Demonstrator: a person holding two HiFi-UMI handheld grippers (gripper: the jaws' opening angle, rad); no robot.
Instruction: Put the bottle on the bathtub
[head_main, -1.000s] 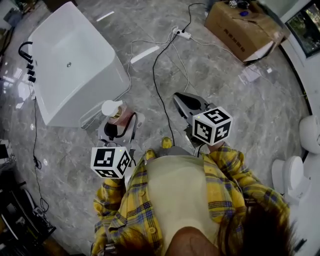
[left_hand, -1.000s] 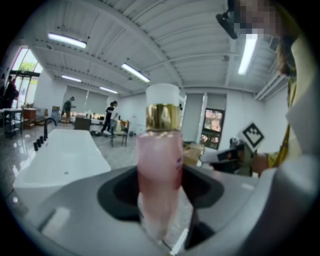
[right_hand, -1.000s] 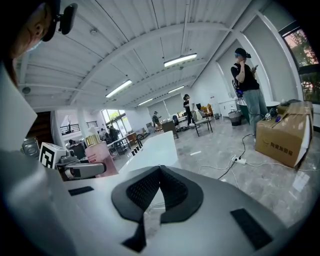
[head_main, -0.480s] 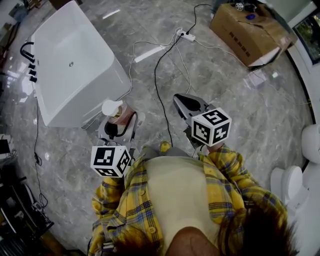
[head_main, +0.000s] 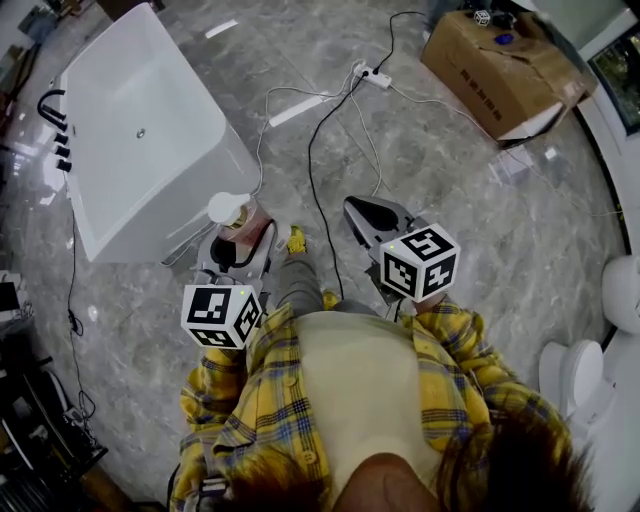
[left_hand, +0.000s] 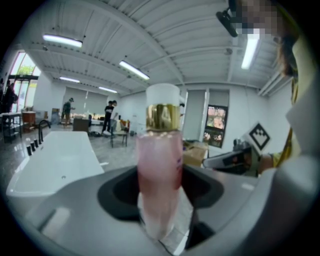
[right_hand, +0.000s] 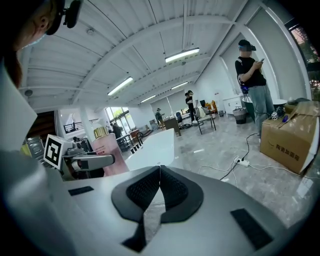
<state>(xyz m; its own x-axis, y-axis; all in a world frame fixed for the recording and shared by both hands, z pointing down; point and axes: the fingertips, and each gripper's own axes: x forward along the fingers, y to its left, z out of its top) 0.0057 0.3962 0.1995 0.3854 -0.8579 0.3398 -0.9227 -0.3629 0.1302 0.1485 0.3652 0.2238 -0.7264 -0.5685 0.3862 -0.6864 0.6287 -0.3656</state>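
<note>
The pink bottle is held upright, clamped between the fingers of the left gripper. It is carried above the floor, near the bathtub but not yet over it. The pick-up is judged done, while setting it on the rim is left. Nothing is seen inside the tub. The right gripper is carried empty, its fingers pressed together.

The head view looks steeply down from above the person. It takes in the tub, the box, the left gripper and the right gripper. The left gripper view sits low, right behind the bottle, and faces out level. The right gripper view faces much the same way. Both show the tub, and each shows the other gripper.
</note>
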